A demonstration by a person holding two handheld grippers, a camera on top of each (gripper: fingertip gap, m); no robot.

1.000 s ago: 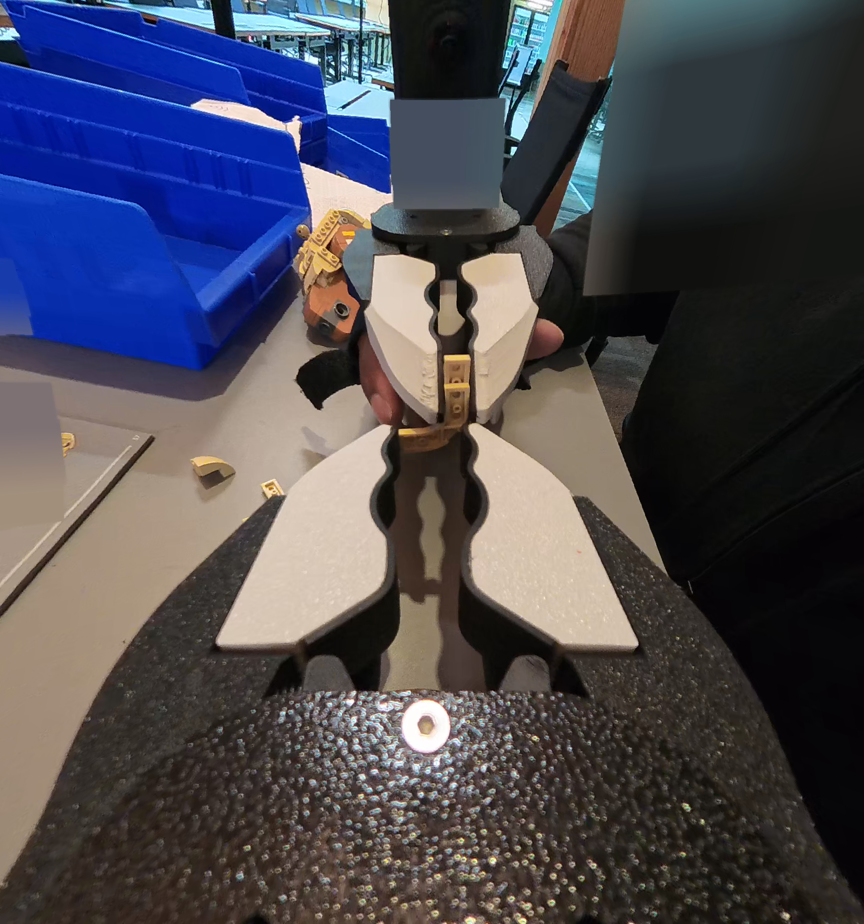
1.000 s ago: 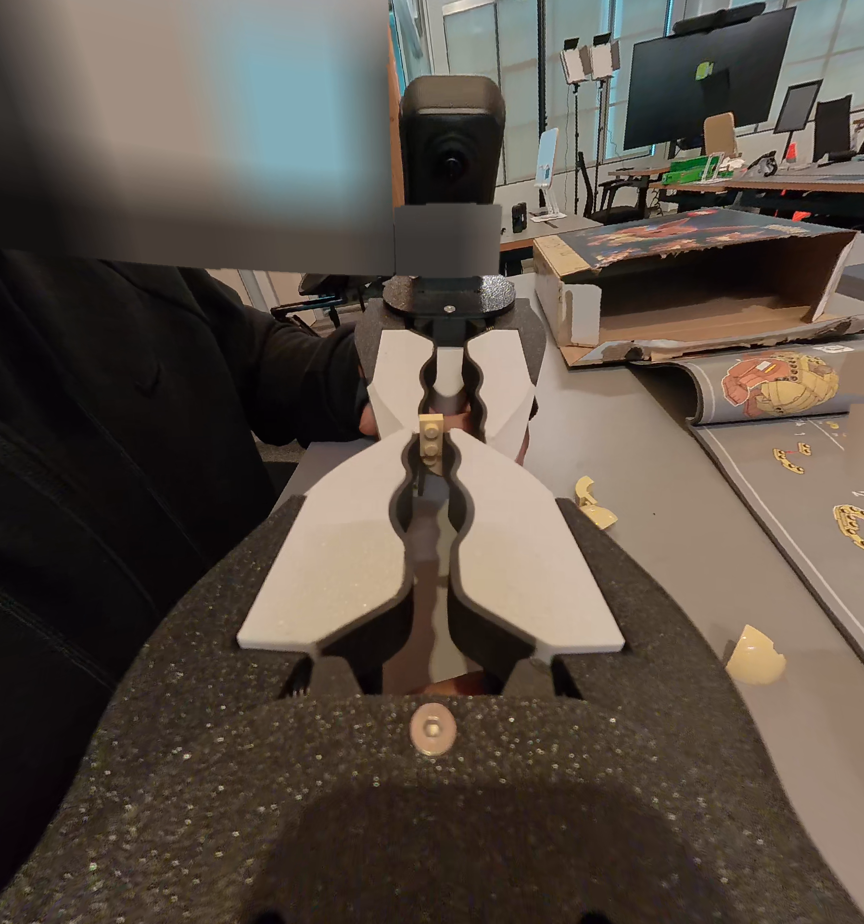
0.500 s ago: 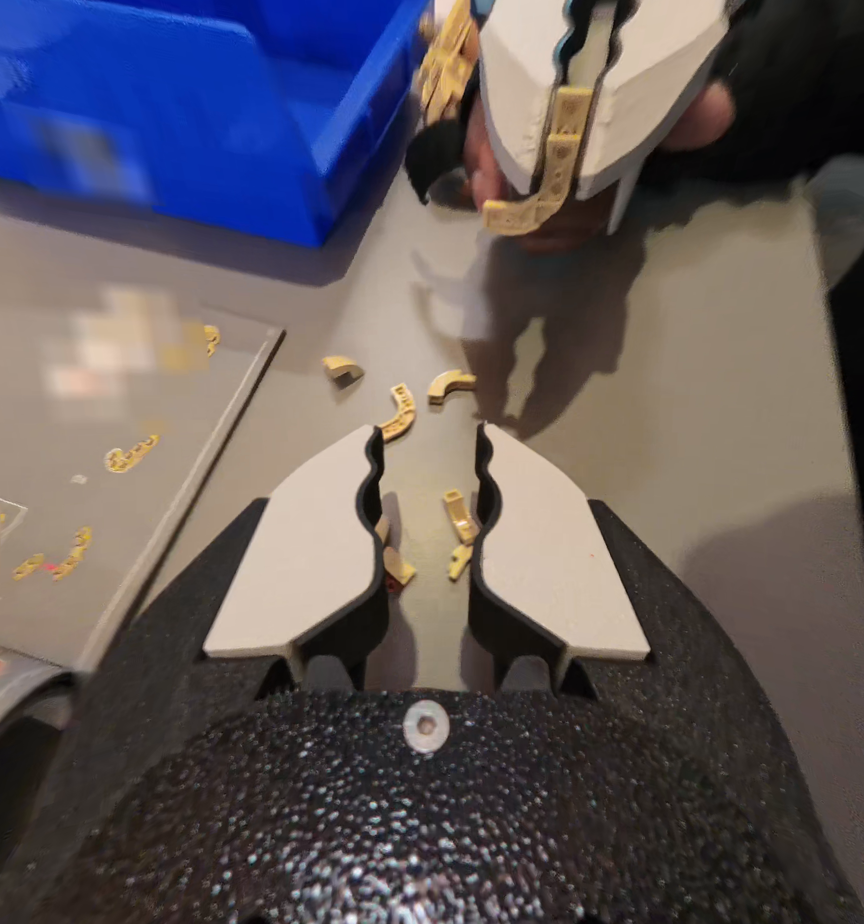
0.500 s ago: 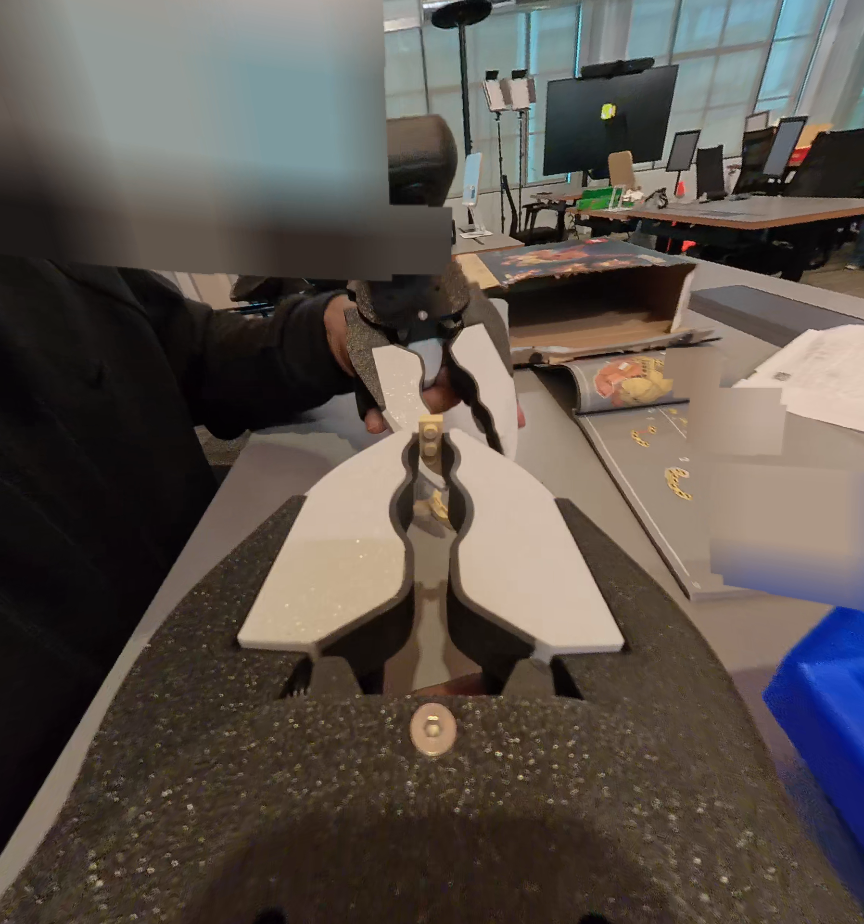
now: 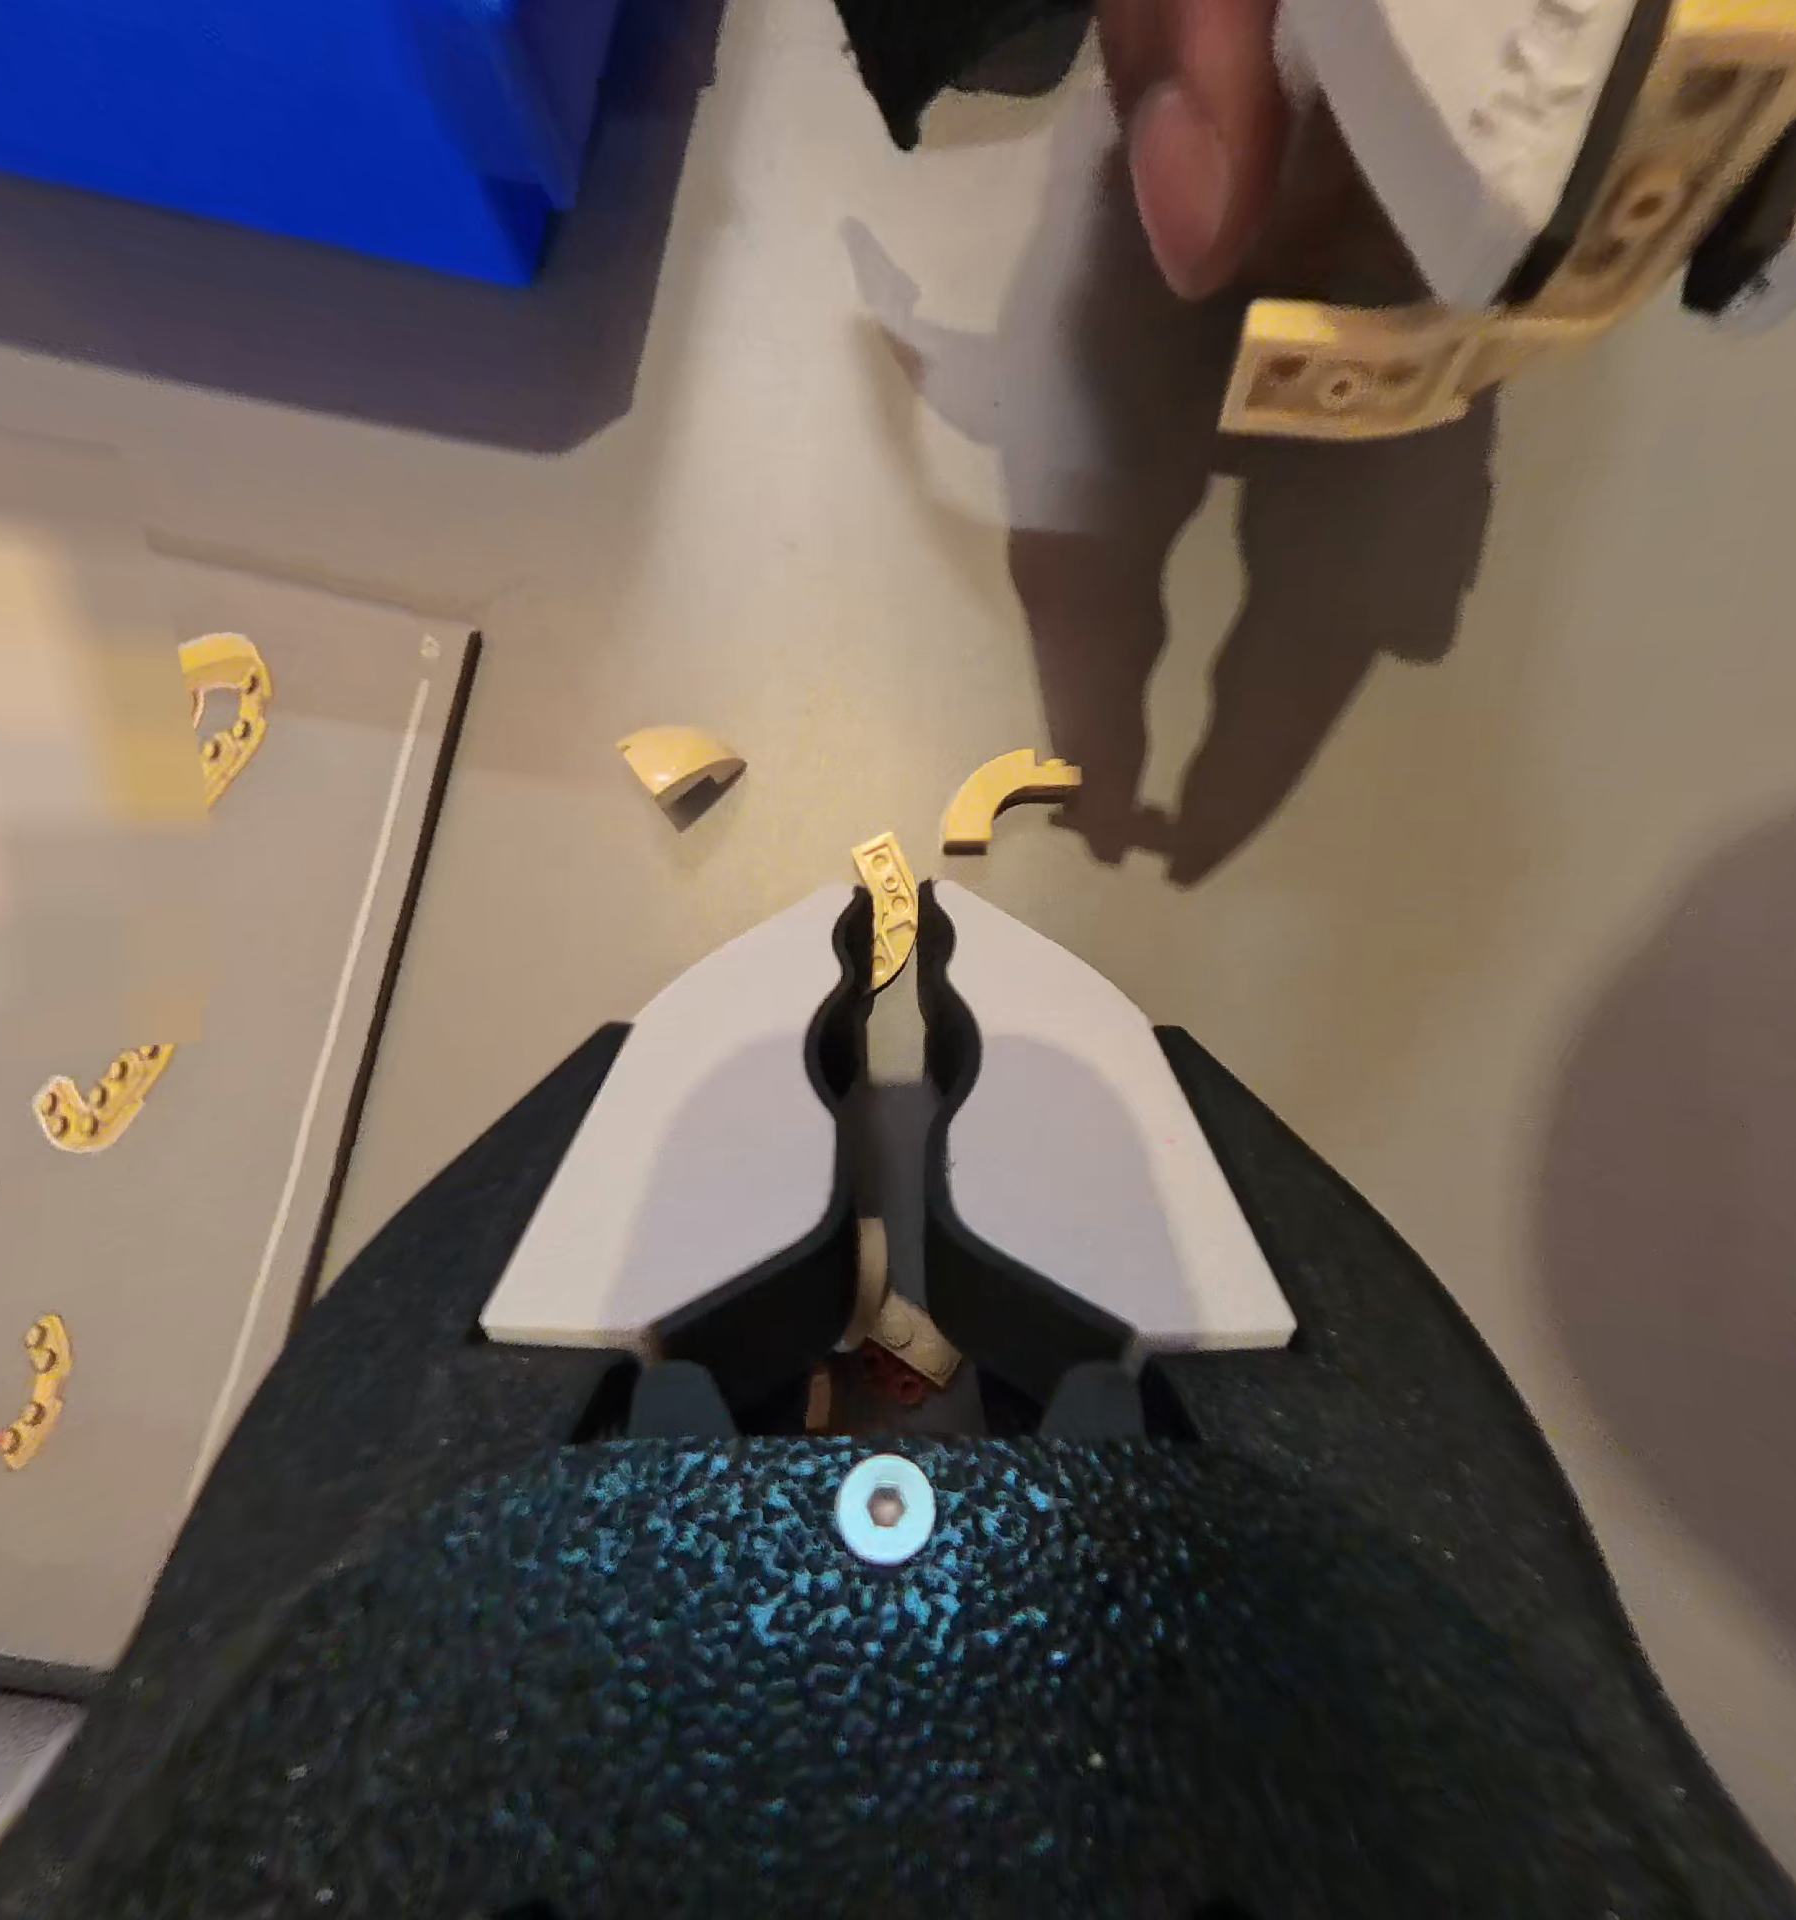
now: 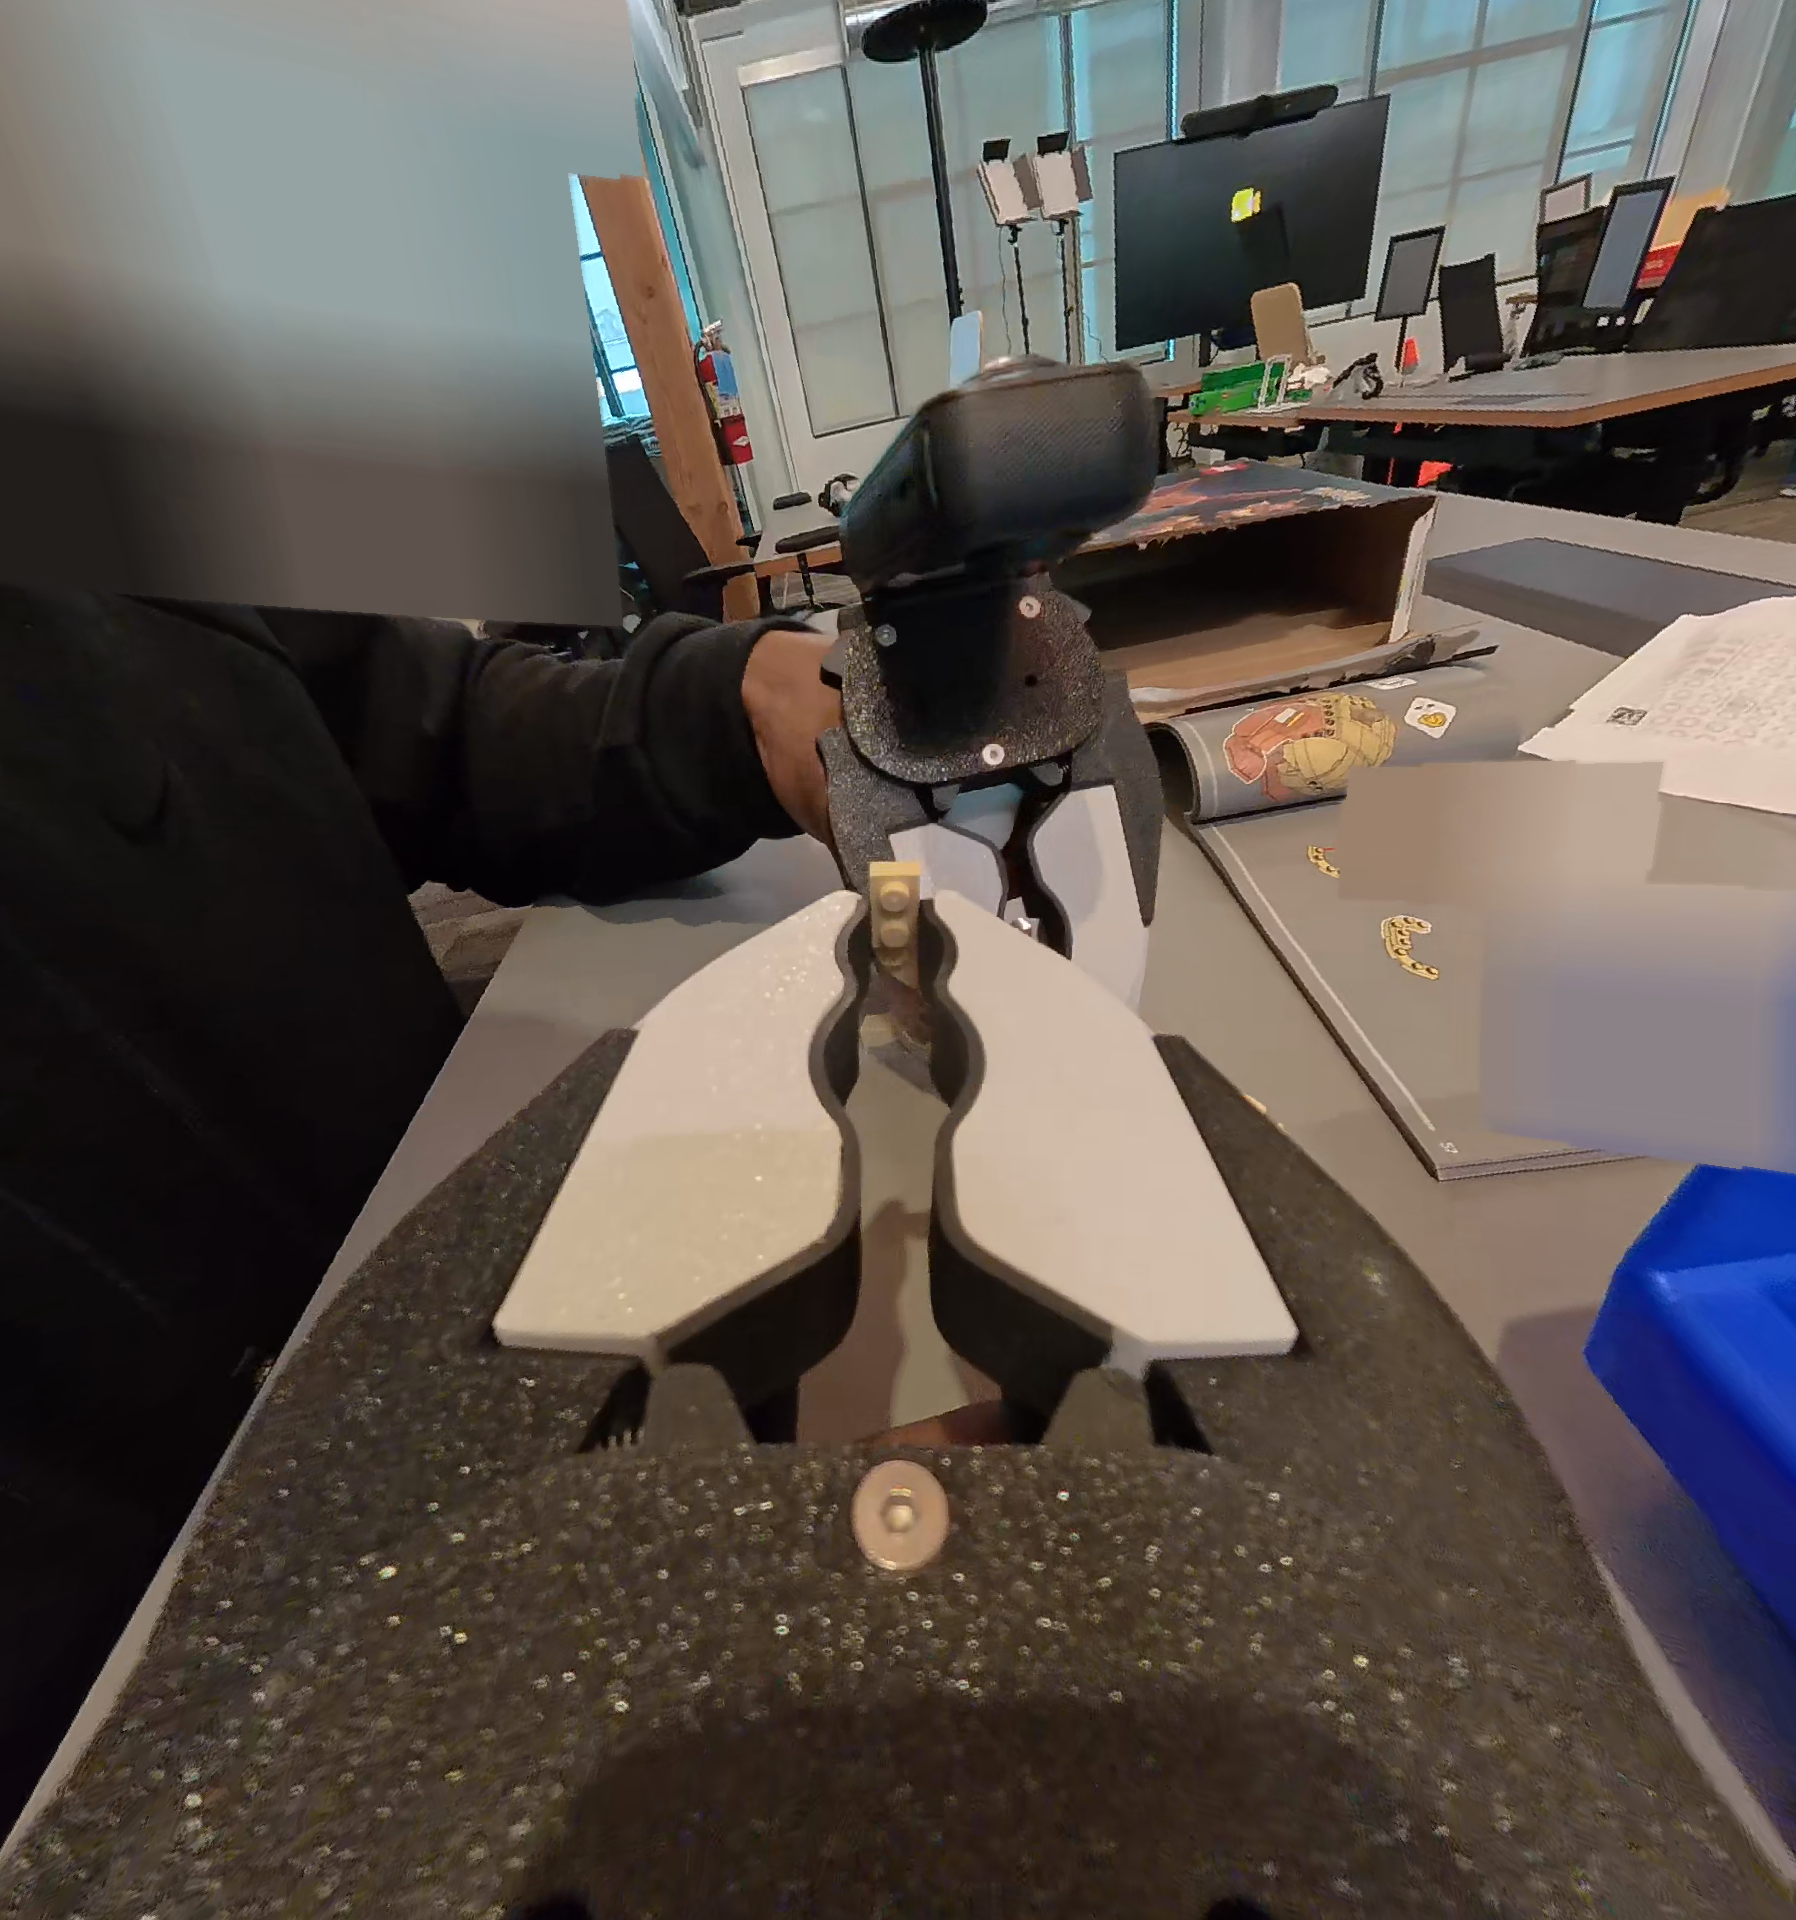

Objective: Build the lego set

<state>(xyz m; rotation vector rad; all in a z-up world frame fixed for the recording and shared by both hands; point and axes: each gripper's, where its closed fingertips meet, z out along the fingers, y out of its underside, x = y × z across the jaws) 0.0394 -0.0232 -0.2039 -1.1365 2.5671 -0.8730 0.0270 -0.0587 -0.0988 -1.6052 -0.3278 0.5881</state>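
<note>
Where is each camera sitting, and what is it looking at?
Left wrist view: on the left gripper, aimed down at the grey table; its fingers pinch a tan curved plate.
Right wrist view: on the right gripper, facing the person's sleeve.
Shared: the right gripper's tan studded piece.

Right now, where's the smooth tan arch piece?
Left wrist view: the tan arch piece lies on the grey table, just ahead-right of the left gripper, right of the domed tan piece.

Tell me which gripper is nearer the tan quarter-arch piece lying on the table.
Left. The left gripper is down at the table just short of the tan quarter-arch piece; the right gripper is raised above and beyond it.
</note>
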